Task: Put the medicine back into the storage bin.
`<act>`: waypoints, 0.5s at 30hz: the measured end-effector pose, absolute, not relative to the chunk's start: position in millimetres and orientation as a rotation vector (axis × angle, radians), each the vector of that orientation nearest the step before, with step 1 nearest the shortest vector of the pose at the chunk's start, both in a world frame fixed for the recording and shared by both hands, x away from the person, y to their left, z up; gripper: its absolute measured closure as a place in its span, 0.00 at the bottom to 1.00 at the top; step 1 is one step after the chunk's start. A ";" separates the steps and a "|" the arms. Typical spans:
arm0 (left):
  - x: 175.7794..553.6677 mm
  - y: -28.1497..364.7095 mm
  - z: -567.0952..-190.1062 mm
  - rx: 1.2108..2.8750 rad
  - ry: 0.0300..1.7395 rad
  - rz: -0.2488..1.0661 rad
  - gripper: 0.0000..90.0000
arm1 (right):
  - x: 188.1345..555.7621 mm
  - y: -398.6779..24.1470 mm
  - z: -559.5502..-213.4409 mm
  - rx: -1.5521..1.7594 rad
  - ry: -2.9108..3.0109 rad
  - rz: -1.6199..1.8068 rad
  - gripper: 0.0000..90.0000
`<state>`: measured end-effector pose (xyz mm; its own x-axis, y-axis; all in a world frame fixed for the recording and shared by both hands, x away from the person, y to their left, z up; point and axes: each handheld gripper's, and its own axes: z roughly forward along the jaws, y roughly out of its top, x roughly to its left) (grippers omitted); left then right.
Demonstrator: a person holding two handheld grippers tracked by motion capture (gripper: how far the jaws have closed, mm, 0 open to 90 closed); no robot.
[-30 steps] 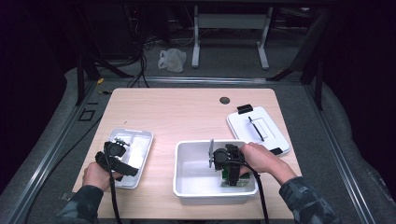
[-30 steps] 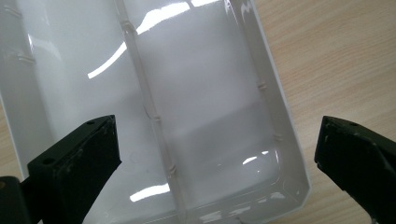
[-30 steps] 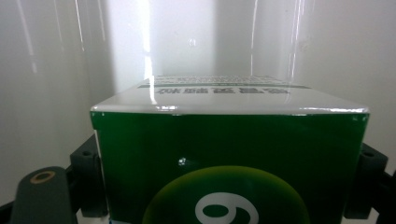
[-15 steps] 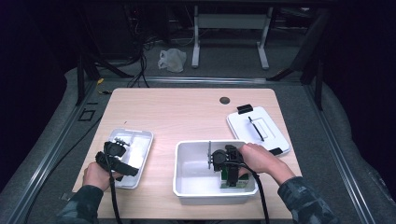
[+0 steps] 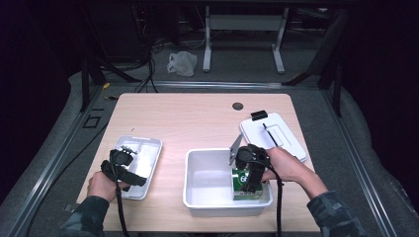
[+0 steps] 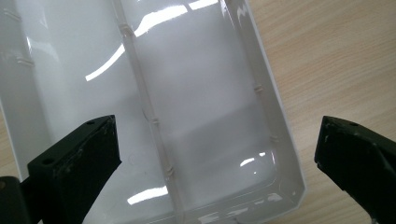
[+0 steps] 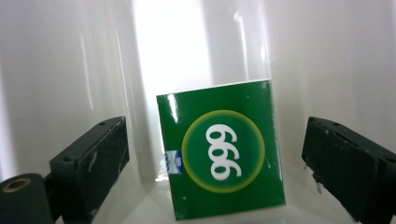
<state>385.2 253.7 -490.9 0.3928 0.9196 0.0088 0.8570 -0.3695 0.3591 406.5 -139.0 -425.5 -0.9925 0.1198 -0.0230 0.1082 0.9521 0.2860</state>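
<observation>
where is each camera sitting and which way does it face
High view: fixed above the person's side, looking forward and down on the table; both forearms, left gripper and right gripper show.
Left gripper view: rides the left gripper, looking down between its open jaws into the shallow white tray.
Right gripper view: rides the right gripper, looking between its opening jaws at the green box, which stands free in the white bin.
Shared: high and right gripper views both show the green box.
</observation>
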 end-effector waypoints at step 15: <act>393.8 257.2 -488.3 2.366 1.571 0.323 0.00 | 373.7 -215.7 -401.9 0.815 2.705 0.750 0.00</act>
<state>393.8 257.2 -488.3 0.3826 0.9234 0.0300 0.8602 -0.3679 0.3531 373.7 -215.7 -401.9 -0.8226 0.5655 -0.0593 0.4543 0.7164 0.5295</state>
